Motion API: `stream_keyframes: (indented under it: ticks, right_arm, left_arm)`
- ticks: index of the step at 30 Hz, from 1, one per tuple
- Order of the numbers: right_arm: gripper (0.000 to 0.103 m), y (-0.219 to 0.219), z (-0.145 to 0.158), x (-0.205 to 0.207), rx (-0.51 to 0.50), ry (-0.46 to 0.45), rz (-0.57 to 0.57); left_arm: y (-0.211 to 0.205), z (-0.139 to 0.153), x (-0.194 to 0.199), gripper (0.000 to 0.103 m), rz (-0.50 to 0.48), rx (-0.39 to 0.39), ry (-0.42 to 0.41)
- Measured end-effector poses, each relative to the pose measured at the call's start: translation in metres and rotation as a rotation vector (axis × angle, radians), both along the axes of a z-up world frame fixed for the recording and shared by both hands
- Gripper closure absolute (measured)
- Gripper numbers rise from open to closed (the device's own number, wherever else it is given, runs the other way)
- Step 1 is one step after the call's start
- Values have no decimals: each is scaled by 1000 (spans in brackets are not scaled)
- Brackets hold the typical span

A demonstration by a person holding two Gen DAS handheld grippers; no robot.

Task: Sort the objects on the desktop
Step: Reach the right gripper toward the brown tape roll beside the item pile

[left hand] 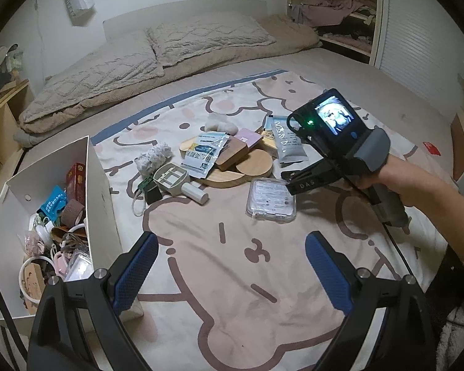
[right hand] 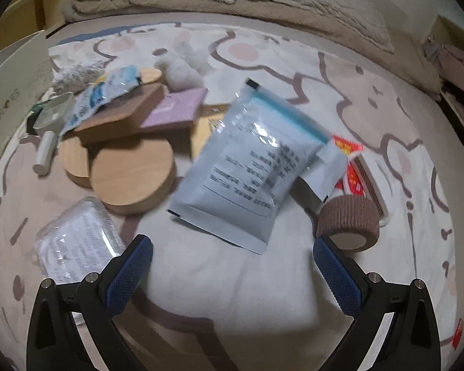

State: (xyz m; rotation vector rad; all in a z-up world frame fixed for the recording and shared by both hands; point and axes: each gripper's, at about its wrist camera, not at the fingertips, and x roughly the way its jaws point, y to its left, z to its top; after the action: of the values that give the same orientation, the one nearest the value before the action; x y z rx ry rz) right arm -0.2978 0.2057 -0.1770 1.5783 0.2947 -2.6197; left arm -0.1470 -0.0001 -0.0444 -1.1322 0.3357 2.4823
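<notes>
**Colours and patterns on the bed**

The blanket (left hand: 232,262) is printed in pale pink and cream, with brown cartoon outlines and a blue border at its far edge. The pillows (left hand: 157,52) are beige-grey with a quilted diamond pattern. The storage box (left hand: 99,204) at the left is white. The round wooden pieces (right hand: 133,173) are light tan, and a lilac card (right hand: 173,108) is seen behind them. The pouch (right hand: 256,167) is pale blue-grey with a teal stripe and black print. The bandage roll (right hand: 349,219) at the right is brown and ribbed. The fingers (left hand: 136,275) are padded in textured blue on black frames.
</notes>
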Motion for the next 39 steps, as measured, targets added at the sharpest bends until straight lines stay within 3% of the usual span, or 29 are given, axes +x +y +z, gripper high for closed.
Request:
stream_keyframes:
  ticks: [4, 12, 21, 25, 30, 35, 39]
  right_arm:
    - [0, -2, -2, -4, -61, -12, -18]
    - [0, -56, -5, 20, -104, -5, 132]
    - [0, -69, -4, 48, -161, 0, 210]
    - [0, -38, 16, 53, -198, 80, 173]
    - [0, 34, 47, 33, -216, 208, -17]
    - [0, 92, 55, -4, -378, 199, -136]
    - [0, 106, 49, -22, -493, 163, -163]
  left_arm:
    - [1, 0, 2, 6, -2, -1, 3]
    - [-7, 1, -3, 6, 42, 24, -18]
    - [-13, 2, -5, 6, 48, 42, -25]
    - [-12, -1, -5, 6, 43, 40, -32]
    - [-9, -6, -7, 6, 35, 29, -47]
    - [-7, -8, -10, 6, 33, 27, -53]
    - [-6, -8, -10, 6, 33, 26, -54]
